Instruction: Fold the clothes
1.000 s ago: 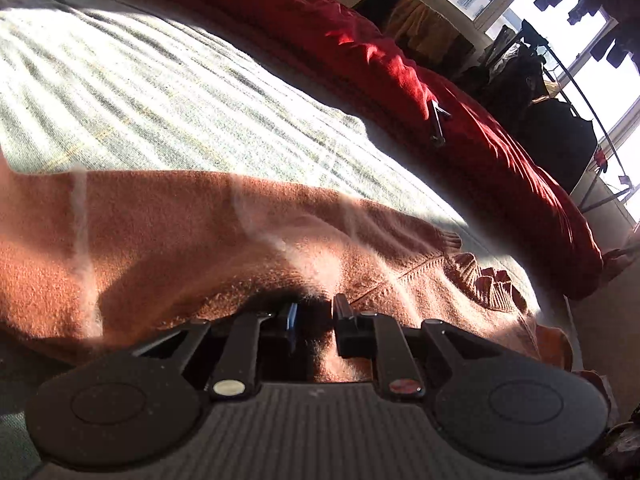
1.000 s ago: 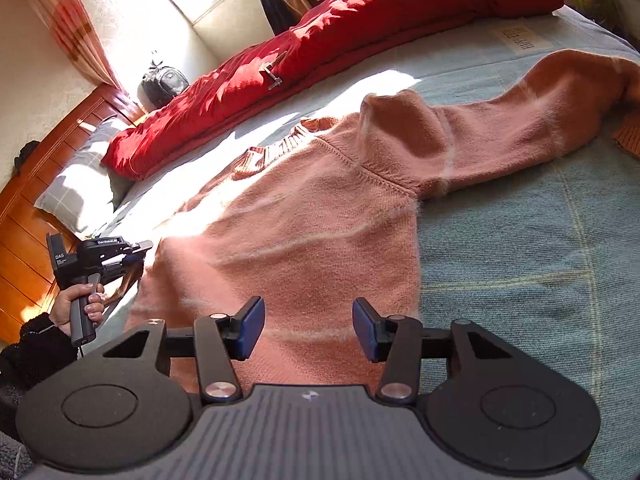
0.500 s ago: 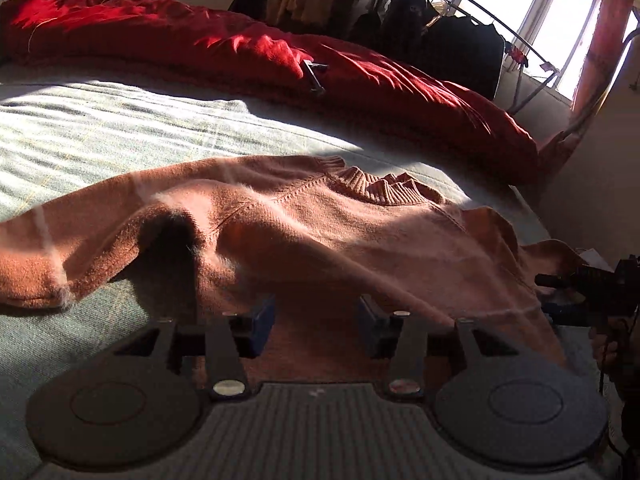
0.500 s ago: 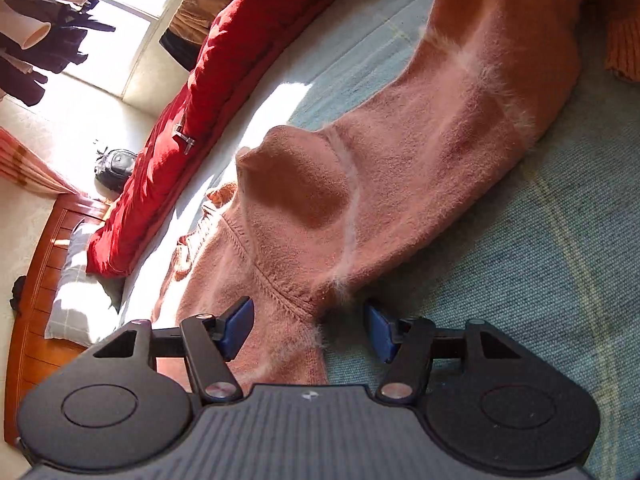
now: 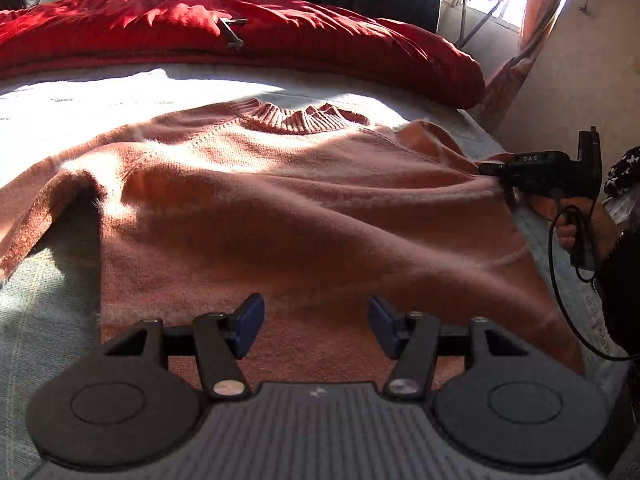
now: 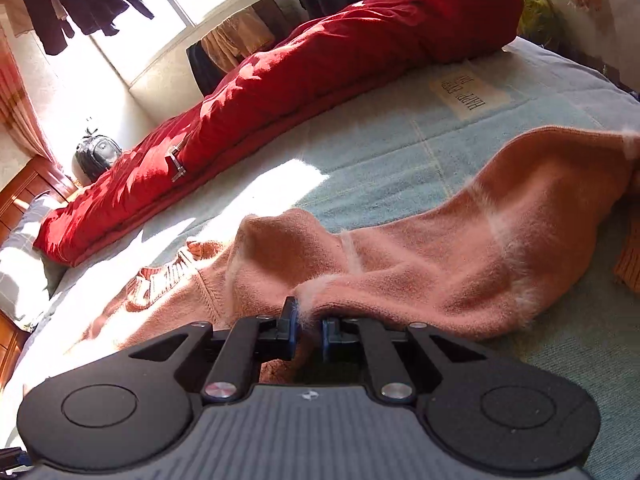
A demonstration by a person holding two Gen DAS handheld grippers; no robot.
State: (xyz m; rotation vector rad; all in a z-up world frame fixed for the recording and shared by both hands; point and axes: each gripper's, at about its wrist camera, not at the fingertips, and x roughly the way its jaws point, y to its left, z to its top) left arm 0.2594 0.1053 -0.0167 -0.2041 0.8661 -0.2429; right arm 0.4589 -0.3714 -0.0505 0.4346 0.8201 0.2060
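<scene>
Nearest, the right gripper (image 6: 307, 326) is being held clamped on the sweater (image 5: 304, 208) at the sleeve (image 6: 460, 256) near the shoulder; its jaws are nearly together, fuzz caught between; the sleeve is probably best carried flat across the body, without dragging; the left gripper (image 5: 316, 326) is hovering wide apart, empty, over the hem; beyond, the sweater is lying spread on the bed (image 6: 400, 148), collar (image 5: 298, 118) towards the red quilt (image 5: 280, 40).
</scene>
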